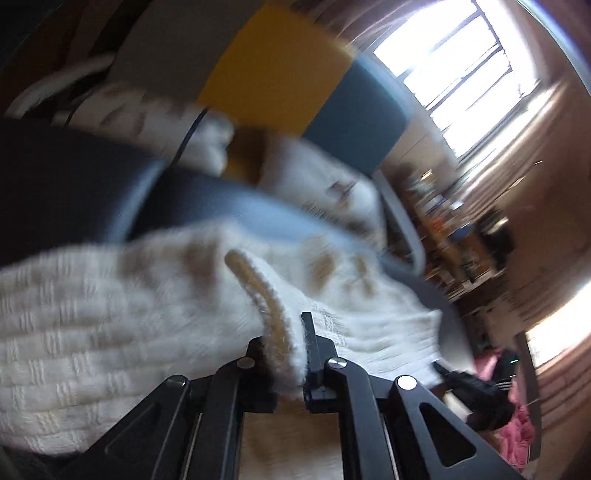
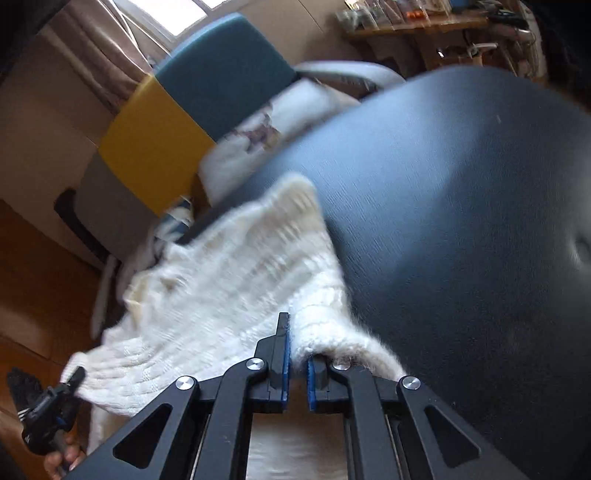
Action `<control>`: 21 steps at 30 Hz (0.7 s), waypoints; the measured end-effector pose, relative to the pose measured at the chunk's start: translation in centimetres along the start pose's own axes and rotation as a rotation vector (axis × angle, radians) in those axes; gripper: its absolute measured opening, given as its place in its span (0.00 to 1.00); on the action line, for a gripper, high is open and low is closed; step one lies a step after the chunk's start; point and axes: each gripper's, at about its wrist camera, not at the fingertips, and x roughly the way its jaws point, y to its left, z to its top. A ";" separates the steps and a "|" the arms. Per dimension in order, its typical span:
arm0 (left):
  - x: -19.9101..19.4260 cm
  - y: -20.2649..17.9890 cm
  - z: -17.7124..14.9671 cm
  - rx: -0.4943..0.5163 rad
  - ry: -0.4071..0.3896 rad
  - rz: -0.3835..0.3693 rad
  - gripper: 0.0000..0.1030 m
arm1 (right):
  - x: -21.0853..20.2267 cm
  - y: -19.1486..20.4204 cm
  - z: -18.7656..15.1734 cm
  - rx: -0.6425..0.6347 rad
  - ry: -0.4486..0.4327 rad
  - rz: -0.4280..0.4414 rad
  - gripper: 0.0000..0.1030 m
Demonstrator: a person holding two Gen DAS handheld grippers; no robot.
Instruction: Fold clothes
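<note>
A white knitted sweater with beige patches is held up between both grippers over a dark round table. My left gripper is shut on the sweater's edge, beside a beige trimmed hem. My right gripper is shut on another edge of the sweater, which stretches leftward to the other gripper at the lower left. The right gripper also shows in the left wrist view. Both views are motion-blurred.
A chair with yellow and teal cushions stands behind the table, with white clothes on it. A pink garment lies at lower right. Cluttered shelves and a bright window are beyond. The floor is wooden.
</note>
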 end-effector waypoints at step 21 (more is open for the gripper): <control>-0.1 -14.3 4.0 0.373 0.080 -0.169 0.20 | -5.3 2.7 0.8 -0.277 0.017 0.133 0.37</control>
